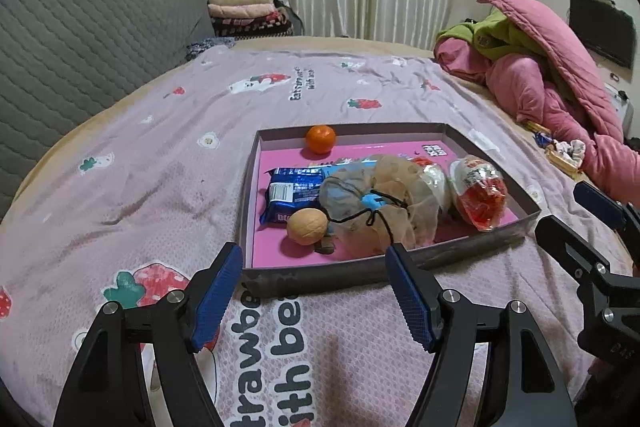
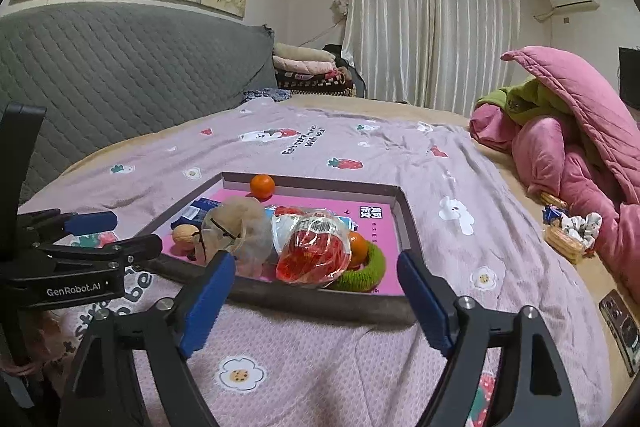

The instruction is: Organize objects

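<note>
Both grippers hover released over the bed, facing the filled tray.

The left gripper [image 1: 314, 257] and right gripper [image 2: 316, 267] hold their jaws wide apart, grasping nothing. Just ahead of the jaws, the tray [image 1: 460, 254] holds an orange [image 1: 321, 139], a walnut [image 1: 306, 227], a mesh pouch [image 1: 372, 203] and a red packet [image 2: 312, 255].

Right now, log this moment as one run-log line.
left tongs: open, empty | right tongs: open, empty | both short of tray on bed | tray holds tangerine, walnut, mesh pouch, snack packs
</note>
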`<state>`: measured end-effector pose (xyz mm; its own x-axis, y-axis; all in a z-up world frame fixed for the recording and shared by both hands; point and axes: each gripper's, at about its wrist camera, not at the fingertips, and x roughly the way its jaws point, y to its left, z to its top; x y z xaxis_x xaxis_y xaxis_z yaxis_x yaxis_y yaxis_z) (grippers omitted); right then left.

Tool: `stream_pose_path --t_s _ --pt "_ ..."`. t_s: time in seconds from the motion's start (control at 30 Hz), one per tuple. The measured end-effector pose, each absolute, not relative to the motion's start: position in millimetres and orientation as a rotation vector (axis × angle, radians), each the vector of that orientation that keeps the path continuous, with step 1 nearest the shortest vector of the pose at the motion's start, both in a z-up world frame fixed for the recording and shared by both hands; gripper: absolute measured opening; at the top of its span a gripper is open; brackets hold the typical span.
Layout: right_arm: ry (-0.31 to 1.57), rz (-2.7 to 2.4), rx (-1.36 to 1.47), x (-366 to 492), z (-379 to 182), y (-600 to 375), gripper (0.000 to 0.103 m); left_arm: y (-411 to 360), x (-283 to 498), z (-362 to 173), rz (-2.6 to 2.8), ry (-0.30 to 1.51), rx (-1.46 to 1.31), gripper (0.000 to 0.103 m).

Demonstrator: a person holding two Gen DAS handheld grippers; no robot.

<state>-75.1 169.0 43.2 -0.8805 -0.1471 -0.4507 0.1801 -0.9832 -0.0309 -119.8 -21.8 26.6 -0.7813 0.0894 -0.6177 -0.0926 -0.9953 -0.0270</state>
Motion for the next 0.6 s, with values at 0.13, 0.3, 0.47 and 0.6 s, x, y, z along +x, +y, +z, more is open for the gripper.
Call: stream_pose_path --t_s 0.13,0.3,0.47,0.6 --pt "0.084 -2.896 0.653 -67 45 168 0.086 -18 -108 30 2.891 0.029 -0.953 0.076" --pt "0.083 -2.899 0.648 -58 43 166 0.087 -11 -96 28 2.882 0.041 -0.956 0.077" --pt "0.106 -2.892 0.671 -51 37 161 0.087 -12 -93 17 2.857 -0.018 -1.033 0.077" --pt "0.124 -2.893 0.700 -46 31 157 0.087 -13 -89 10 2.868 -0.017 -1.057 0.077"
